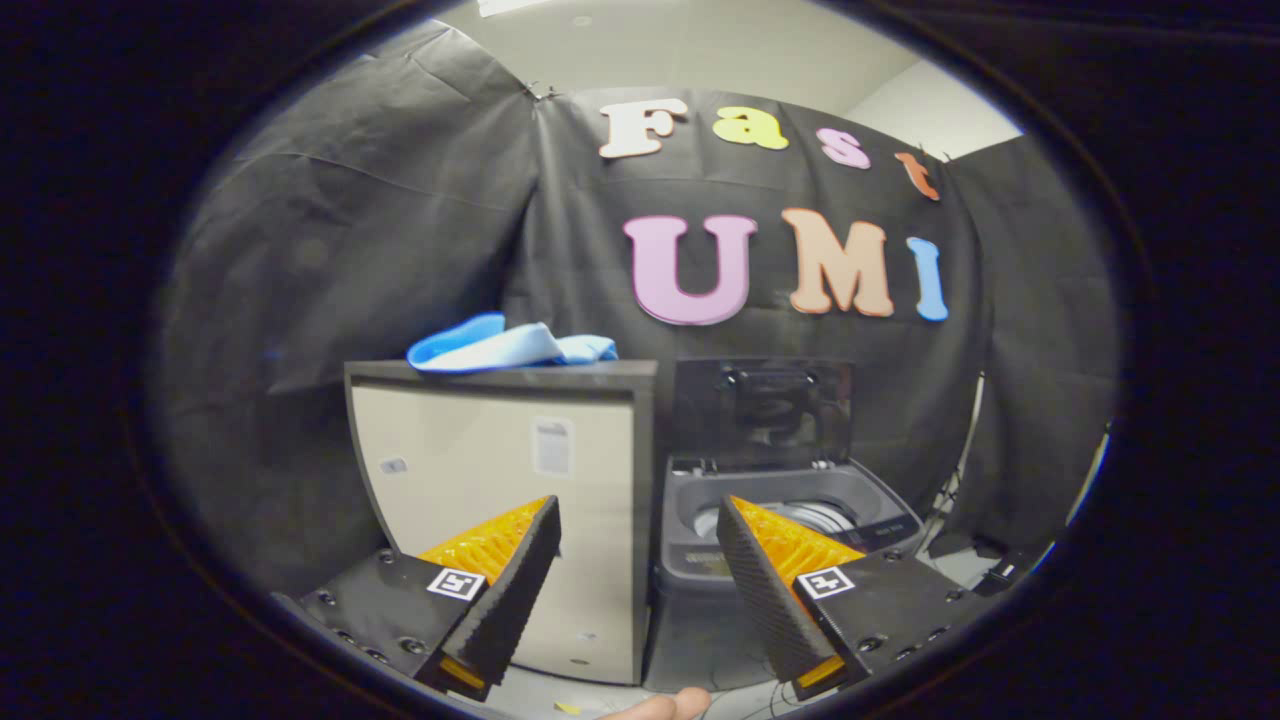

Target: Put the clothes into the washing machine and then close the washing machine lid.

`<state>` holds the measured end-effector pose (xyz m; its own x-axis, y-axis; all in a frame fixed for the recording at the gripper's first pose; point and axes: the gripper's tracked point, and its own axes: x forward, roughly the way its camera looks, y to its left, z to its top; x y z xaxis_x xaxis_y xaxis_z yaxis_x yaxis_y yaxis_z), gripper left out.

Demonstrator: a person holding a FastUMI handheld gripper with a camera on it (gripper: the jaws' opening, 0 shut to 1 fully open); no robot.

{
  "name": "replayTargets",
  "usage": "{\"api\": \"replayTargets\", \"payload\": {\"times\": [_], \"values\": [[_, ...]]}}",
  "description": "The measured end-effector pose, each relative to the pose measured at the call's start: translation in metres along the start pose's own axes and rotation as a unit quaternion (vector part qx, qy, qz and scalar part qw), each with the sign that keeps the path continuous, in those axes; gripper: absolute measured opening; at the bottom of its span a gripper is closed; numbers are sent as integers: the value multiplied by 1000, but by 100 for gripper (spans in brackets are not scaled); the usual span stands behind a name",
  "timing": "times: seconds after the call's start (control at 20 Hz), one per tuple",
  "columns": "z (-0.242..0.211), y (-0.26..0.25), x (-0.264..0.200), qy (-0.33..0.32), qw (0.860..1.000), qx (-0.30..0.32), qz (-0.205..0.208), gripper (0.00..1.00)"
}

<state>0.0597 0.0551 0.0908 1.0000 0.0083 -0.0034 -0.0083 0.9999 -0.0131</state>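
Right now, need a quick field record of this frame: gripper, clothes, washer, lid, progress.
gripper: gripper open, fingers apart, holding nothing
clothes: blue cloth bunched on top of the cabinet, beyond the fingers
washer: washing machine right beside the cabinet, drum visible
lid: lid raised upright at the back
progress: cloth not yet picked up; lid not yet closed
other: a fingertip below the fingers

— What stands beyond the spread fingers (520, 570) of the gripper (638, 518)?
— A cabinet (500, 500) ahead of the left finger, clothes (505, 345) lying on its top. Just right of it, touching, the washing machine (780, 520), lid (765, 405) upright behind the drum opening.
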Motion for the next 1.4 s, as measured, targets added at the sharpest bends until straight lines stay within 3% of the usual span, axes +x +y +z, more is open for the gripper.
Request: {"api": "replayTargets", "payload": {"times": [0.4,0.55,0.95,1.1,1.4], "values": [[105,74,51,-41,997,-26,56,99],[130,72,72,-22,997,-62,33,98],[201,103,156,-31,998,28,52,97],[196,115,192,0,997,49,53,97],[129,144,250,152,986,54,50,97]]}}
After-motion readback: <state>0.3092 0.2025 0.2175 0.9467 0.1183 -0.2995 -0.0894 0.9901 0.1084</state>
